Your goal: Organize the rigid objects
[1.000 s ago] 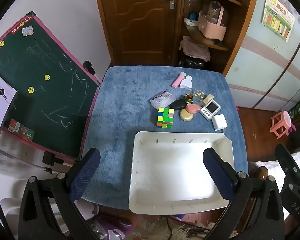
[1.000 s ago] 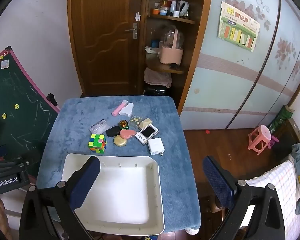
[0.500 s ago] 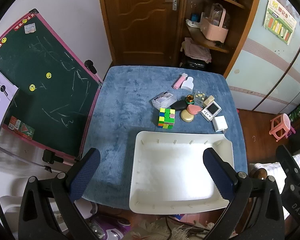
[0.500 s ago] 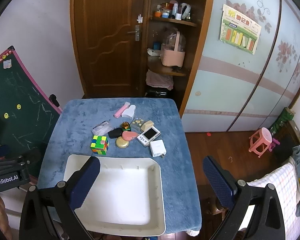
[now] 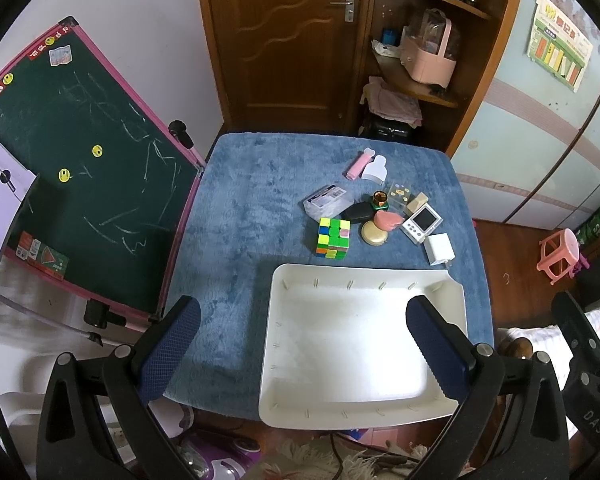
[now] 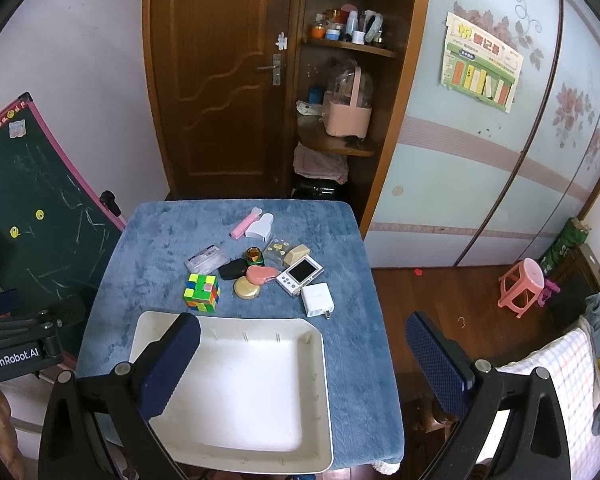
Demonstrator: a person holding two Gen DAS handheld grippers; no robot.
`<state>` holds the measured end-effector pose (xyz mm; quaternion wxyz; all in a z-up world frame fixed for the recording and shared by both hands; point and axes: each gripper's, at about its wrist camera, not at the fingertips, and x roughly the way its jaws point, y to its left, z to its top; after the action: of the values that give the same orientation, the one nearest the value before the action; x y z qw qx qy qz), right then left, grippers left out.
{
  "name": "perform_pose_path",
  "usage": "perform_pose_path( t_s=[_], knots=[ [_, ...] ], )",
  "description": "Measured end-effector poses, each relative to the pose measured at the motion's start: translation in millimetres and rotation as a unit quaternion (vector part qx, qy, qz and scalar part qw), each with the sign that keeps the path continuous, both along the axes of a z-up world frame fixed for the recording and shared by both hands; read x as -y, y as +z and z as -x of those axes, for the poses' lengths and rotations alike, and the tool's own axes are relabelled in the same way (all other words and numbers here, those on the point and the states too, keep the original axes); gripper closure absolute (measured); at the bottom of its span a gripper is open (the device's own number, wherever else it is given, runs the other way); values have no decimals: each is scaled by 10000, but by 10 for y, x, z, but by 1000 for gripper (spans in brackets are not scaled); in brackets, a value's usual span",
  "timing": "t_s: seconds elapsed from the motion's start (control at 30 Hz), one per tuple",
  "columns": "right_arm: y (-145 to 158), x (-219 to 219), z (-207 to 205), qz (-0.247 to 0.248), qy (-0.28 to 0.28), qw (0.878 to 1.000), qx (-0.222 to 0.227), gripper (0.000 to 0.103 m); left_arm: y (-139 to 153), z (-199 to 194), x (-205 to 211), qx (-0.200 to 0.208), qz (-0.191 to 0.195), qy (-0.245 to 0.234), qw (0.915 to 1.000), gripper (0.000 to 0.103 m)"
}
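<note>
A white tray lies empty at the near edge of a blue-covered table. Behind it sits a cluster of small things: a colour cube, a white charger, a small white camera, a gold round tin, a pink case, a black case and a clear box. My left gripper and right gripper are open, empty and held high above the table's near edge.
A pink tube and a white bottle-shaped piece lie further back. A green chalkboard leans at the table's left. A wooden door and shelves stand behind. A pink stool stands on the floor to the right.
Both views have drifted slightly, with the table sitting a little lower in frame. The objects have not moved and both grippers stay open.
</note>
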<state>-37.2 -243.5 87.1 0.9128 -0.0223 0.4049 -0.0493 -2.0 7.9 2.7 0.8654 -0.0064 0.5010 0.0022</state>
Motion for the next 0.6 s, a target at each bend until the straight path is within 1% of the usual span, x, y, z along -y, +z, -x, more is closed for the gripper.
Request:
perform_pose_path(
  t_s=[0.6],
  knots=[
    [-48,-64,-53,-42,46,9999,-137,0,7,21,15,-13,14,-15,10000,1]
  ],
)
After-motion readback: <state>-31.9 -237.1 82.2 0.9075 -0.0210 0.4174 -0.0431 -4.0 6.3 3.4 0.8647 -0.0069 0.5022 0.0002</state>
